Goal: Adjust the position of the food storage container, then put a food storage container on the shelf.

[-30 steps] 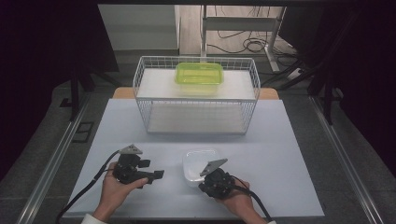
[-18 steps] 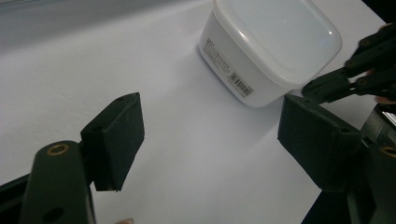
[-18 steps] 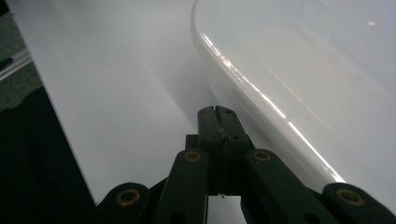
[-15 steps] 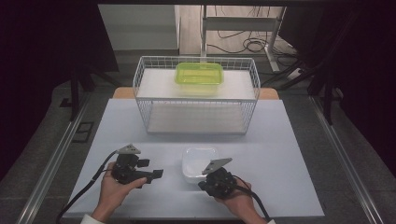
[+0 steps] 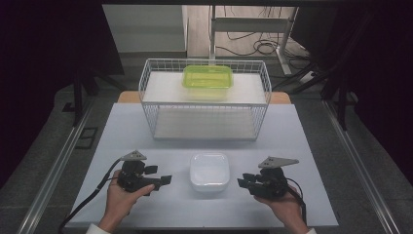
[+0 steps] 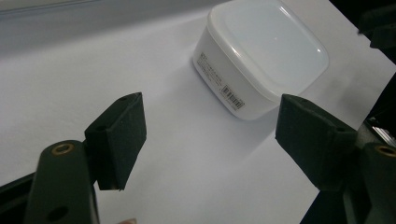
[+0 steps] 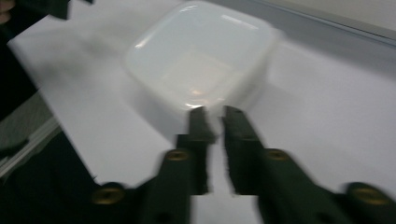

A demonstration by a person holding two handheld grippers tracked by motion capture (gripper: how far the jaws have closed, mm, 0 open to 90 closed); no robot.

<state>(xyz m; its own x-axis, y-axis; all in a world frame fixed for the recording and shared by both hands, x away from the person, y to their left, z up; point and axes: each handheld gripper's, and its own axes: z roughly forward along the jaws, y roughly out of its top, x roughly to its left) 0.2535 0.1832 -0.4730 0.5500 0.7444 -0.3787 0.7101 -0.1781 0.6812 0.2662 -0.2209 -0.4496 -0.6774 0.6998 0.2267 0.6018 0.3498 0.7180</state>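
Note:
A white lidded plastic container (image 5: 209,170) (image 6: 266,51) (image 7: 201,60) sits on the white table between my two grippers. My left gripper (image 5: 159,174) (image 6: 210,135) rests to its left, open wide with nothing between its pads; the container lies ahead of them. My right gripper (image 5: 244,181) (image 7: 215,116) is to the container's right, a short gap away and pointing at it. Its jaws have just been opening; the right gripper view is blurred and shows a narrow gap with nothing in it.
A white wire basket (image 5: 146,92) stands at the back of the table with a green lidded container (image 5: 207,77) in its far part. The table's (image 5: 302,146) near edge runs just below both hands. Dark floor and cables surround the table.
My right gripper has pulled away from the white container's near right corner and moved right, and its jaws have parted. The left gripper and the container have stayed put.

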